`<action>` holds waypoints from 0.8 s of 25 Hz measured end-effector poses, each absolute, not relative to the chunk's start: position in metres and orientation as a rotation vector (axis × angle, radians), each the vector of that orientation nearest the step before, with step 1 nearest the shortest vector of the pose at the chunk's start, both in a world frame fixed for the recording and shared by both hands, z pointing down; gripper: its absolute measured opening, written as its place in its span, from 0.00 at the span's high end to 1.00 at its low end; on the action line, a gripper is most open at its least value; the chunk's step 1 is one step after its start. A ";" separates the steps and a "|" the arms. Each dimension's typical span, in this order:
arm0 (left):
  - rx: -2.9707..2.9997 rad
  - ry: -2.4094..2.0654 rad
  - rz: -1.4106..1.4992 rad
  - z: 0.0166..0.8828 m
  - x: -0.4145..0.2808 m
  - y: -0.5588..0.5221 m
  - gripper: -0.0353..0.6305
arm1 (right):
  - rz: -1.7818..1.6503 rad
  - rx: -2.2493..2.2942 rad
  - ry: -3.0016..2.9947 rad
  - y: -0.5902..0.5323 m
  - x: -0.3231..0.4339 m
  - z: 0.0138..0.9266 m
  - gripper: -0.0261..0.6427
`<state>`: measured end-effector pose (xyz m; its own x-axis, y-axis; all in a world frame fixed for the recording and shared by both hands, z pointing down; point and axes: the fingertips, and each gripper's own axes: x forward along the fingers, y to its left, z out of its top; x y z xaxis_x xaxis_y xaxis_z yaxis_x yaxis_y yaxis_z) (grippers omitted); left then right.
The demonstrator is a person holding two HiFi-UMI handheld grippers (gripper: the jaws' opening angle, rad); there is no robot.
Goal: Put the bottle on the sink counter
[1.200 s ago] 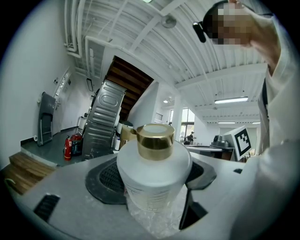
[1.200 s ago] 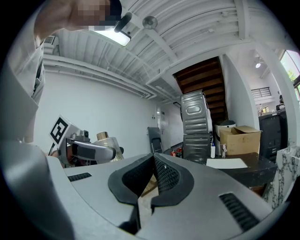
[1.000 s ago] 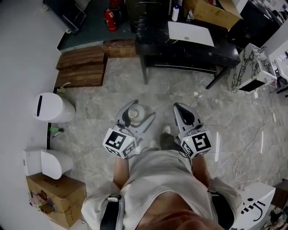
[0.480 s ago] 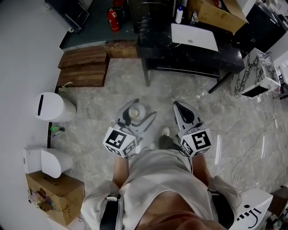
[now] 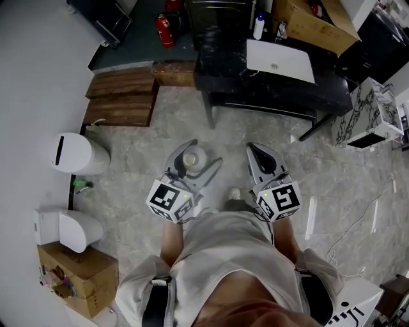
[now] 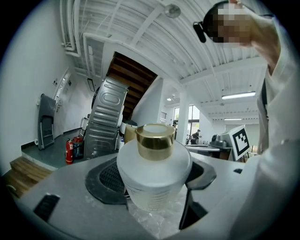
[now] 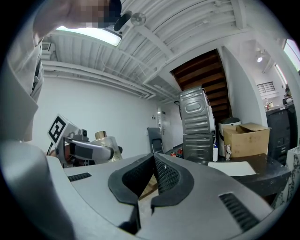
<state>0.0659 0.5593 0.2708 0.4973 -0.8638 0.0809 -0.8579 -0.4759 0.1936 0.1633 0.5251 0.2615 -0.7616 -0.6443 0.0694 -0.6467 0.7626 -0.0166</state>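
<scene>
A white frosted bottle [image 5: 194,157] with a gold cap [image 6: 154,140] stands upright between the jaws of my left gripper [image 5: 190,163], which is shut on it over the stone floor. In the left gripper view the bottle [image 6: 153,180] fills the centre, and the left gripper [image 6: 152,190] pinches its lower body. To its right my right gripper [image 5: 258,156] is shut and holds nothing; its pads [image 7: 165,174] meet. The black sink counter [image 5: 268,89] with a white basin [image 5: 281,60] lies ahead, well beyond both grippers. The right gripper view also shows the bottle [image 7: 106,141].
A cardboard box [image 5: 313,19] and a white squeeze bottle [image 5: 259,27] stand on the counter's far side. Wooden steps [image 5: 121,96] and a fire extinguisher [image 5: 165,29] lie left of it. Two white bins [image 5: 77,153] line the left wall. A marble-patterned cabinet [image 5: 374,112] stands at the right.
The sink counter has slid a little lower and rightward in the head view, so I have come slightly closer. Both grippers keep their pose and the bottle stays held.
</scene>
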 end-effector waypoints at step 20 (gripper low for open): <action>2.489 -1.549 -0.013 0.268 0.097 0.501 0.44 | 0.090 1.000 -2.929 0.459 0.194 0.261 0.97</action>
